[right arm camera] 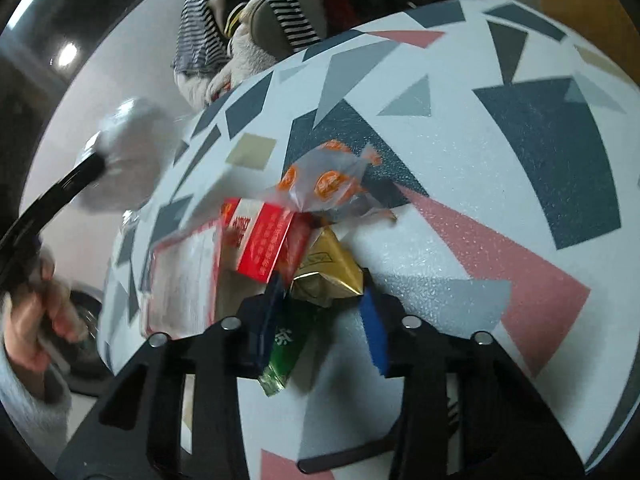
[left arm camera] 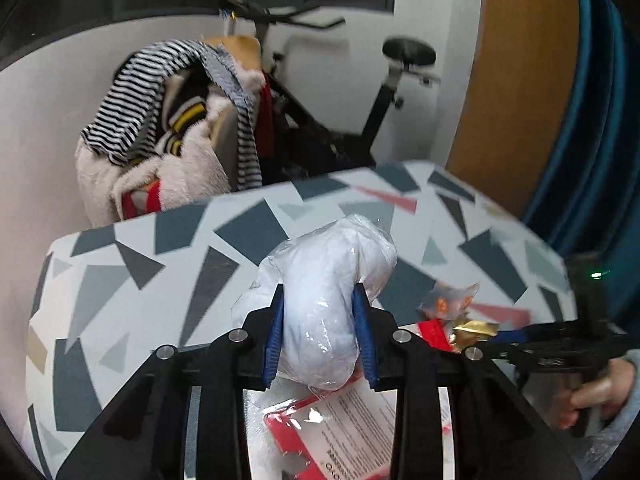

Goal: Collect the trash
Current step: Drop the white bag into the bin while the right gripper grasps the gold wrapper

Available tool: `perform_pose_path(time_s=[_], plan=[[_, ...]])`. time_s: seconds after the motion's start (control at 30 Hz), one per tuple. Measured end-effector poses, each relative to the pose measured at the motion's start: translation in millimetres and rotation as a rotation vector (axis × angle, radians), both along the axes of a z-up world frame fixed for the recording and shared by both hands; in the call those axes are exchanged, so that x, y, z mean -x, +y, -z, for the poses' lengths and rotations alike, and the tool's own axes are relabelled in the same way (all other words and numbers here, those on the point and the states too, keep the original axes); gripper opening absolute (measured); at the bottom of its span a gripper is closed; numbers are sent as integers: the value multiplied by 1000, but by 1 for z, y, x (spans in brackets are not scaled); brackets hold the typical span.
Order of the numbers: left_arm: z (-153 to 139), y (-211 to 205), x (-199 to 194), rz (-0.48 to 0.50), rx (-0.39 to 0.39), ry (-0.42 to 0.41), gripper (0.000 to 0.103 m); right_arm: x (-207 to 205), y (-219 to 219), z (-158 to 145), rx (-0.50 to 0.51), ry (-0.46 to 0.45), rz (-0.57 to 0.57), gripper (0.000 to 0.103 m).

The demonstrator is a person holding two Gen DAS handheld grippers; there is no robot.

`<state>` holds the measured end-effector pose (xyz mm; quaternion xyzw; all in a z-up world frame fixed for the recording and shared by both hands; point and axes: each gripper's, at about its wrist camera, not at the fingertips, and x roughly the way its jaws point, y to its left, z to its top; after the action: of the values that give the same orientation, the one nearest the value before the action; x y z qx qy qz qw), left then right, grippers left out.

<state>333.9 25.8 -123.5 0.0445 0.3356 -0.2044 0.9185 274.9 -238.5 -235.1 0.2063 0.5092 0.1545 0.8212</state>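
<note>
Between the blue pads of the left gripper, in the left wrist view, sits a white wad wrapped in clear plastic, both pads pressed against its sides and the wad bulging above them; under it lies a red and white printed packet on the patterned table, and off to the right a small heap of wrappers shows, with the right gripper reaching into it from the edge of the view and a hand on its handle; behind the table a chair carries striped clothes, with an exercise bike by the wall; in the right wrist view the right gripper closes on a gold foil wrapper at the fingertips, a green sachet hanging lower between the fingers, while a red carton and a clear bag with orange prints lie just beyond on the table, and at the left the left gripper holds the white wad off the table edge
</note>
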Motion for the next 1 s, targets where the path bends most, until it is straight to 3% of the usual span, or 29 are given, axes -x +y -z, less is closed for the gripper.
perform_pose_path(time_s=[0.37, 0.57, 1.0], plan=[[-30, 27, 91, -5, 132, -45, 32, 24, 4, -39, 102, -143, -67, 29], [-26, 21, 149, 22, 160, -35, 32, 59, 4, -61, 153, -221, -96, 29], [-4, 3, 260, 74, 203, 5, 32, 140, 0, -88, 155, -313, -149, 29]])
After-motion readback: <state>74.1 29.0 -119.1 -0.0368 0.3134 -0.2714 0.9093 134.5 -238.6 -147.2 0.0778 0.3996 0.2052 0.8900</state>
